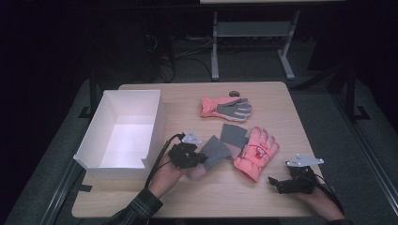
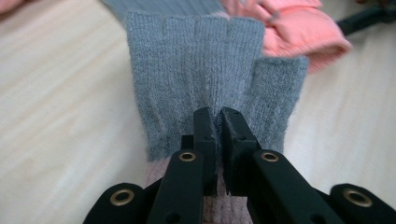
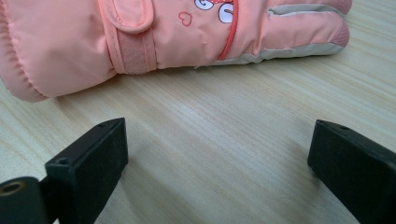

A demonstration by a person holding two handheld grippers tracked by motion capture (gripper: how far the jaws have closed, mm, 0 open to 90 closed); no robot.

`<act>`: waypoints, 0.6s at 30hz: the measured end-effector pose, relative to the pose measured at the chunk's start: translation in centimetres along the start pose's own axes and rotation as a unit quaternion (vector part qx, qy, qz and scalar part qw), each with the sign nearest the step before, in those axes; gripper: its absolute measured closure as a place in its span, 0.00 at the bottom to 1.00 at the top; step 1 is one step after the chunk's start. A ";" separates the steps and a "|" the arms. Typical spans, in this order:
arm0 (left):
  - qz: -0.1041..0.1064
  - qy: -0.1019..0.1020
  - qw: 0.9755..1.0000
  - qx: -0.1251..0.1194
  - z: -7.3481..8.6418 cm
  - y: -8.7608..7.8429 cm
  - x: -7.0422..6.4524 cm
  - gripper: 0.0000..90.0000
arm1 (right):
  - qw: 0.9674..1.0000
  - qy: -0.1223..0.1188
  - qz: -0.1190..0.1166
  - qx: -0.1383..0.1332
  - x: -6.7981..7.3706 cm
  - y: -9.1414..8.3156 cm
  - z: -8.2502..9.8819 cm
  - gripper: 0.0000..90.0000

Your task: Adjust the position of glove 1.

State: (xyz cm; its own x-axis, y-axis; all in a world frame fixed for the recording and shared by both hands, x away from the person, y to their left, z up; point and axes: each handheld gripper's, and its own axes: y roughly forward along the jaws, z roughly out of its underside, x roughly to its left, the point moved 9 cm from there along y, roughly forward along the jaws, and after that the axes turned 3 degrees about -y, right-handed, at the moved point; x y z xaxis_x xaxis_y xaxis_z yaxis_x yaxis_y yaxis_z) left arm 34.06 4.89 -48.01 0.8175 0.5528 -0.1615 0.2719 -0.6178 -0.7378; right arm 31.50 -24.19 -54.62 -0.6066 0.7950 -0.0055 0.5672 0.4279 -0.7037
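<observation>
left tongs point(image 2: 217, 122) pinched tight on the grey knit glove point(image 2: 205, 70), gripping it near the pink cuff end; glove sits mid-tabletop, just right of the white box point(image 1: 123, 129), its fingers touching the pink ski glove point(image 1: 257, 152). right tongs point(image 3: 217, 158) spread wide, nothing between them, low over bare tabletop point(image 3: 224, 116) just short of that ski glove's cuff. a second grey glove point(image 1: 233, 135) and another pink glove point(image 1: 226, 108) lie farther back.
</observation>
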 end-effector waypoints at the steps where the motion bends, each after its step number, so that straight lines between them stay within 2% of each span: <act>1: 0.002 -0.001 1.000 -0.002 0.3 -0.1 -0.4 0.95 | 1.000 0.000 0.000 0.000 0.0 0.0 0.0 0.05; 2: 0.003 0.006 1.000 0.004 0.6 -0.1 -0.6 0.95 | 1.000 0.000 0.000 0.000 0.0 0.0 0.0 0.05; 9: 0.021 0.014 0.999 0.020 2.2 0.1 -2.2 0.95 | 1.000 0.000 0.000 0.000 0.0 0.0 0.0 0.05; 11: 0.029 0.023 0.999 0.037 2.9 0.7 -3.0 0.95 | 1.000 -0.001 0.000 0.000 0.0 0.0 0.0 0.05; 12: 0.030 0.018 0.999 0.035 3.0 1.0 -3.3 0.95 | 1.000 0.000 0.000 0.000 0.0 0.0 0.0 0.05; 14: 0.036 0.029 0.998 0.045 3.3 1.3 -3.6 0.95 | 1.000 0.000 0.000 0.000 0.0 0.0 0.0 0.05; 18: 0.042 0.036 0.998 0.043 3.1 1.9 -4.2 0.94 | 1.000 0.000 0.000 0.000 0.0 0.0 0.0 0.05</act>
State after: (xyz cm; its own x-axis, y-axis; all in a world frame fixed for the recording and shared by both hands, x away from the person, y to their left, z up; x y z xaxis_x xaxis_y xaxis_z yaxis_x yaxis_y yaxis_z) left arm 29.60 3.10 -50.75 0.8707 0.4580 -0.1793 0.1592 -0.6074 -0.7783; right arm 31.51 -24.21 -54.63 -0.6069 0.7948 -0.0062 0.5678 0.4281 -0.7031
